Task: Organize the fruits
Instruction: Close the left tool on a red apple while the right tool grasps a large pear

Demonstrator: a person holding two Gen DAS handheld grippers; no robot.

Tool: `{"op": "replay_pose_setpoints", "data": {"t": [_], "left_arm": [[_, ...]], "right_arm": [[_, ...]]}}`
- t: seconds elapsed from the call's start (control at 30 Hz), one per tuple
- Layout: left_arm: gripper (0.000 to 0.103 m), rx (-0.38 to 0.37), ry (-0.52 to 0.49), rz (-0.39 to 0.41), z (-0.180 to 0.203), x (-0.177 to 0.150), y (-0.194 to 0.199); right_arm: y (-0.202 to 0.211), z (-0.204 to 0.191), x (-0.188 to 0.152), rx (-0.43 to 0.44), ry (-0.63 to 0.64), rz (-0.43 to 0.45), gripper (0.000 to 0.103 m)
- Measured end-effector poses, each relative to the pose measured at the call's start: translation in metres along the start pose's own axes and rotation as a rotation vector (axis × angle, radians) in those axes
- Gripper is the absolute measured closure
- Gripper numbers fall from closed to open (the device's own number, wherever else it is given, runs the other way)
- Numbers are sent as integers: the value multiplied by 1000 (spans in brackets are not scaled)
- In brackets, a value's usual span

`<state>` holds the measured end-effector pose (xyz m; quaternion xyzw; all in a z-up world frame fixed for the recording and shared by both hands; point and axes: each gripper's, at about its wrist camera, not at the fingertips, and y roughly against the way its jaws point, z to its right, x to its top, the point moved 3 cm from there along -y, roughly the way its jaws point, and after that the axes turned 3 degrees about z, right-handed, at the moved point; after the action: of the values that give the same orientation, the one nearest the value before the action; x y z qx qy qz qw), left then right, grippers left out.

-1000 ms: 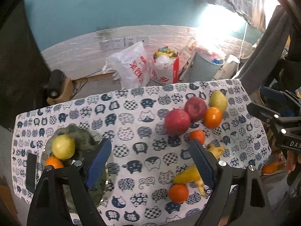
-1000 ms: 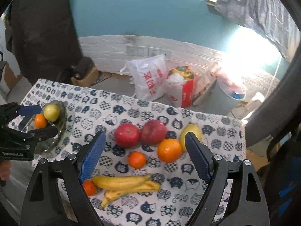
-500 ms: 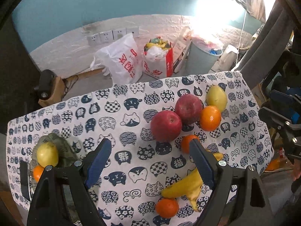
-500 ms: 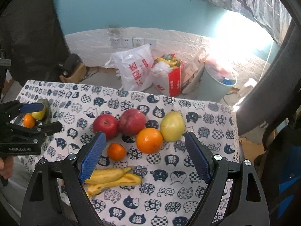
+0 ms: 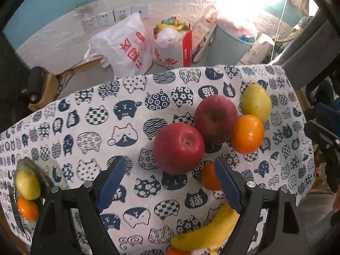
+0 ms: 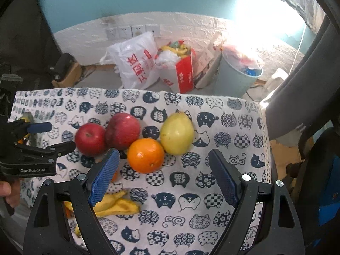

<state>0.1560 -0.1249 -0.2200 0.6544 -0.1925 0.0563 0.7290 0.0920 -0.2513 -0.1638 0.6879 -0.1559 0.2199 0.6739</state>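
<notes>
Both your grippers are spread wide and hold nothing. Your left gripper point(image 5: 172, 175) hangs over the cat-print cloth point(image 5: 95, 127), its blue pads either side of the lower edge of the near apple point(image 5: 179, 148), not touching it as far as the view tells. Your right gripper point(image 6: 163, 167) hangs over the cloth with the orange point(image 6: 146, 155) between its pads, apart from both.

Fruit cluster, right half of the cloth: near apple touching the second apple point(image 5: 215, 119); the orange sits against that apple, and the pear point(image 5: 255, 102) is just behind the orange. A small tangerine point(image 5: 209, 177) lies just below the near apple, partly hidden by your left gripper's right pad. Bananas point(image 5: 204, 231) lie at the near edge, partly under the gripper; the right view shows them peel-split, under its left pad. Another orange bit shows at the bottom edge below the bananas, too cut off to tell.

Far left of the cloth: a plate point(image 5: 39, 173) holding a second pear point(image 5: 28, 183) and a second tangerine point(image 5: 28, 210), touching each other.

Your hand point(image 6: 9, 191) shows at the left edge of the right view, on the left gripper's handle.

Behind the table: plastic bag point(image 5: 125, 48), red-and-white bag point(image 5: 173, 46), bin point(image 5: 231, 46), wall sockets point(image 5: 114, 16).
</notes>
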Motion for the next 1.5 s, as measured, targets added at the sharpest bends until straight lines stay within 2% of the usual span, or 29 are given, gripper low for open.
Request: {"op": "replay_pose_setpoints", "data": {"t": [0.4,0.6,0.9,0.97,1.0,1.2,1.5], "left_arm": [[17,-7,-12,-99,5,5,-53],[16,-34,8,-111,4,5,-66],[16,-55,-25,-107,5,11,-84],[20,-76,-28,-103,6,12,-85],[27,-100,-31,-99,6,12,-84],[27,-94,-88,-80,11,8,-80],[27,-80,-85,-79,2,0,-71]], "right_arm": [[-37,14,4,10,-53,-64,18],[-47,15,6,8,-65,-85,18],[-71,21,12,9,-94,-121,18],[-79,25,13,13,-111,-137,18],[-83,27,13,14,-123,-147,18],[-103,41,12,26,-195,-195,18],[-125,39,14,1,-168,-200,18]]}}
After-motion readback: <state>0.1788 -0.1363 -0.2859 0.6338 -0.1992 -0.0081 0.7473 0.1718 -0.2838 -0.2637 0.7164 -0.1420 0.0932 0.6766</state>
